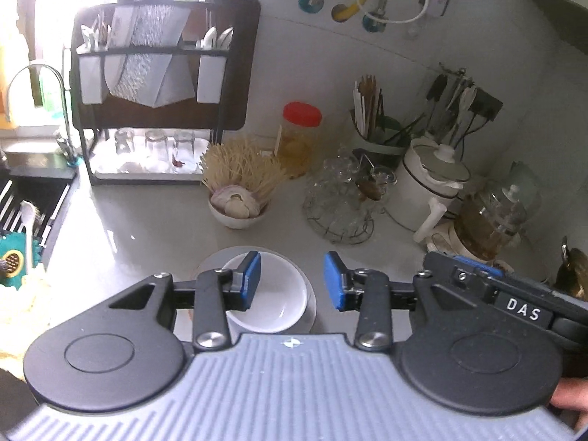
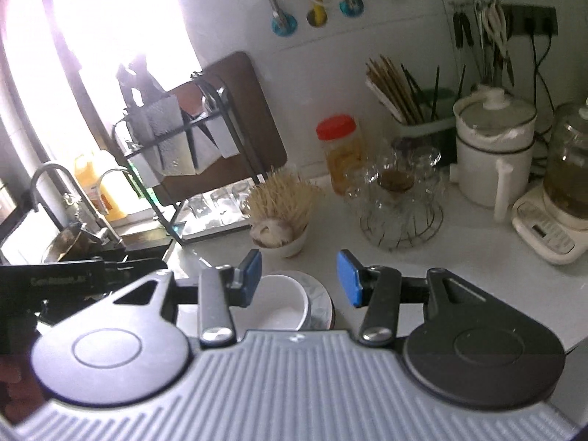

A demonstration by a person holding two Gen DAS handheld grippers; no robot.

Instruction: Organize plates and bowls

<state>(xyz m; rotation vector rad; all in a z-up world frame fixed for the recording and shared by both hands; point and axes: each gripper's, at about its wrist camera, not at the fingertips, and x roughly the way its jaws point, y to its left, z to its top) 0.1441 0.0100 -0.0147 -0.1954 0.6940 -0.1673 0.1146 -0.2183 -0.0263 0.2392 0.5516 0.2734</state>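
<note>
A white bowl [image 1: 279,297] sits inside a grey plate [image 1: 311,307] on the pale counter, near the front edge. My left gripper [image 1: 292,279] hovers above them, open, with nothing between its blue pads [image 1: 253,275]; its left finger overlaps the bowl in the picture. In the right wrist view the same bowl [image 2: 283,301] rests on the plate [image 2: 321,299], whose rim looks patterned. My right gripper [image 2: 299,275] is open and empty above it. Each gripper's black housing shows at the edge of the other's view.
A black dish rack [image 1: 154,110] with upturned glasses stands at the back left beside the sink [image 1: 25,202]. Behind the plate are a small bowl of sticks and shells [image 1: 239,198], a wire basket of glassware [image 1: 341,198], a red-lidded jar [image 1: 299,136], a white pot [image 1: 430,187] and a glass kettle [image 2: 566,183].
</note>
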